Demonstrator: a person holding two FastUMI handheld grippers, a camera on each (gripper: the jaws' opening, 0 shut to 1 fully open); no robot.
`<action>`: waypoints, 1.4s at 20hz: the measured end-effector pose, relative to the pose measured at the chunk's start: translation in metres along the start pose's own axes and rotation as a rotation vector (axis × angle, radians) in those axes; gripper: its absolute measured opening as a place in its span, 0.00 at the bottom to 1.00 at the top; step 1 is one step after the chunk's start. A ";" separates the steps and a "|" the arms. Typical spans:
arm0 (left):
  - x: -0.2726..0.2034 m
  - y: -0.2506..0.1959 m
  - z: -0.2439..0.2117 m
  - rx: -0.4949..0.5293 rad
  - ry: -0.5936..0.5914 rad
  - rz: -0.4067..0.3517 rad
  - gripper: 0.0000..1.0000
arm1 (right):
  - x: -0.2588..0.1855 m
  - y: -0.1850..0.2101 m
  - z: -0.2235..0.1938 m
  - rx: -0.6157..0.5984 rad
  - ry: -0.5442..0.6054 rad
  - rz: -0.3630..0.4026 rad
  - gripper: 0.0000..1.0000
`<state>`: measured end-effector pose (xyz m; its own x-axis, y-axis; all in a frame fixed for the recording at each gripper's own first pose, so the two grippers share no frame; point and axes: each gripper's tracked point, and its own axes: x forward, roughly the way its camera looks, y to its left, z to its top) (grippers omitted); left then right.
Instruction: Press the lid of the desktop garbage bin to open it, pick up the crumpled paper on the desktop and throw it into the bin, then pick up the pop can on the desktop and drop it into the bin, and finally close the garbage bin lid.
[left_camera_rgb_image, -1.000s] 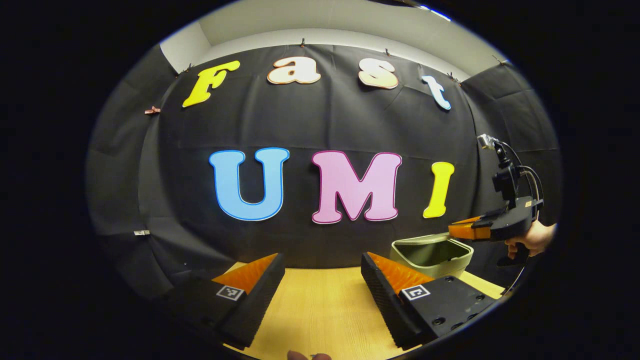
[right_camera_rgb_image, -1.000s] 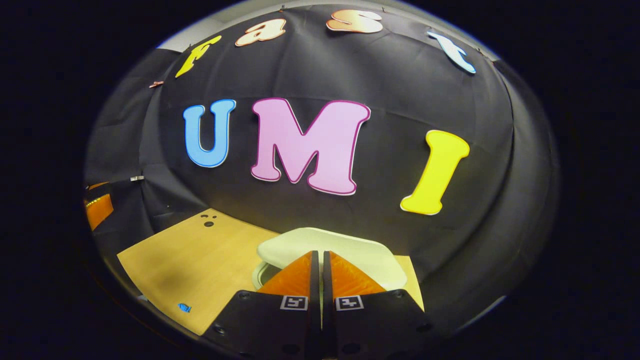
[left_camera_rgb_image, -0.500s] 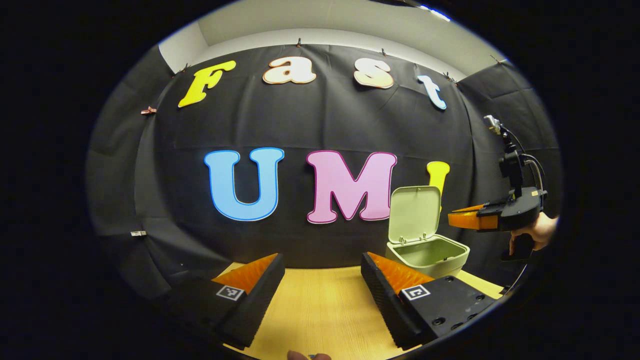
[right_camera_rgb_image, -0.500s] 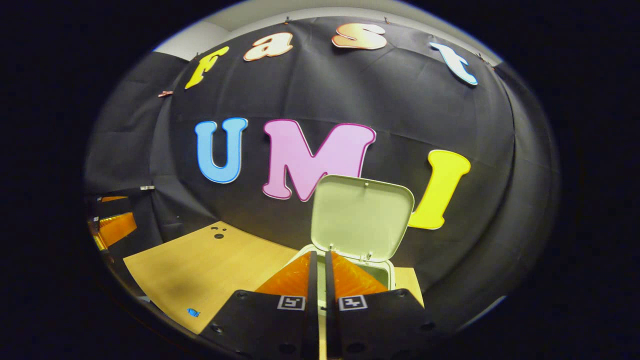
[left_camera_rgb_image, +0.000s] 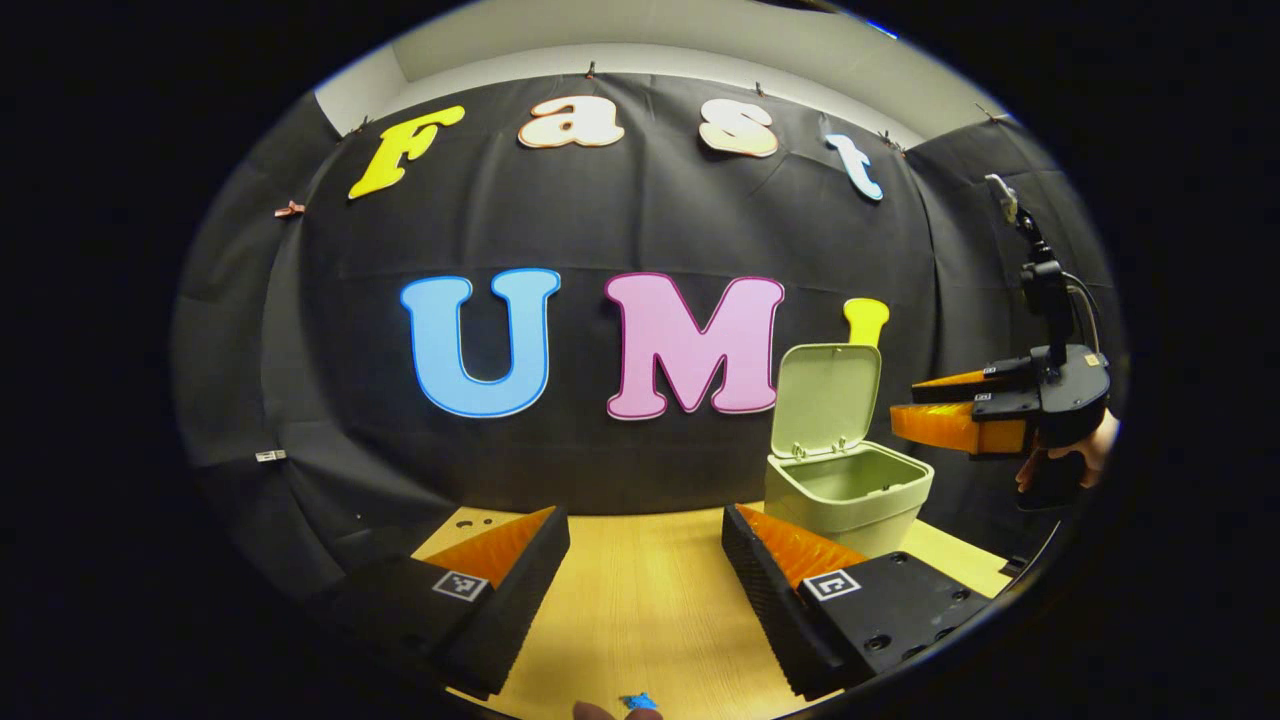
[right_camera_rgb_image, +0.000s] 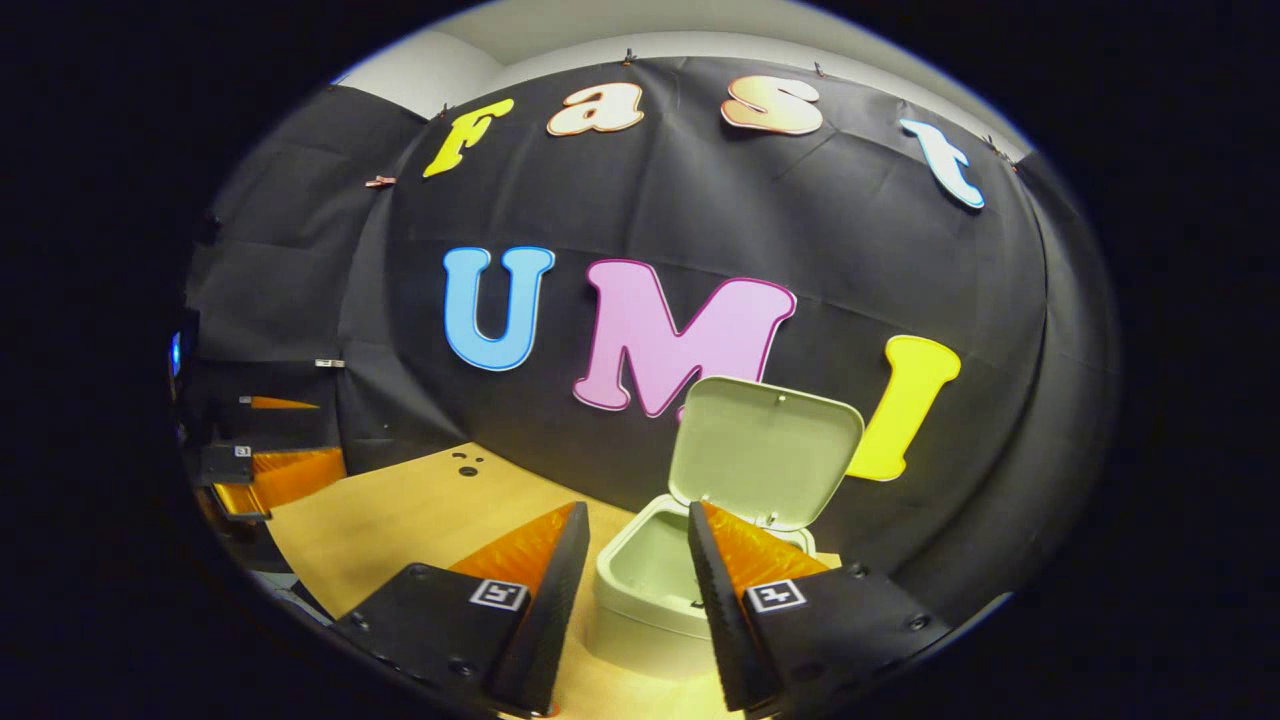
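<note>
A: Status, left to right. Left gripper was wide open over the near middle of the bench, nothing between its fingers. Right gripper was also spread apart and empty, held up clear of the bench just beside the bin, which stood near the bench's far right edge.

B: Lid?

A: Lid was up, standing nearly vertical on its rear hinge, so the press step looked done. Paper pickup would be next. Couldn't locate crumpled paper or can; only a small blue scrap at the bench's near edge, too small to identify.

B: Advice for the grab?

A: My call: keep the jaws wide, come down over the paper, close gently since crumpled paper should give. Approach the bin from the front so the raised lid isn't knocked shut.

B: Materials?

A: Bin looked like smooth pale green plastic, rounded-rectangle body, lid with soft corners. Bench was light wood grain, matte. Finger pads were ribbed wedges.
</note>
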<state>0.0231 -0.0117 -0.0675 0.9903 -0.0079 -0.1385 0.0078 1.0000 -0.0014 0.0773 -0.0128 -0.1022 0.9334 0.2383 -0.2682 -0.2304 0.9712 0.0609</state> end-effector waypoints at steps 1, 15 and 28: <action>-0.001 -0.001 -0.006 0.003 0.014 -0.007 0.99 | -0.003 0.004 -0.002 0.005 0.004 0.005 0.73; -0.018 -0.016 -0.136 0.006 0.272 -0.112 0.98 | -0.053 0.036 -0.049 0.076 0.113 0.008 0.93; -0.006 0.000 -0.284 0.001 0.535 -0.104 0.98 | -0.093 0.027 -0.070 0.108 0.190 -0.066 0.93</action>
<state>-0.0223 -0.0113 -0.3479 0.7755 -0.1060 -0.6224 0.1028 0.9938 -0.0412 -0.0347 -0.0086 -0.1428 0.8743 0.1793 -0.4511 -0.1308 0.9819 0.1368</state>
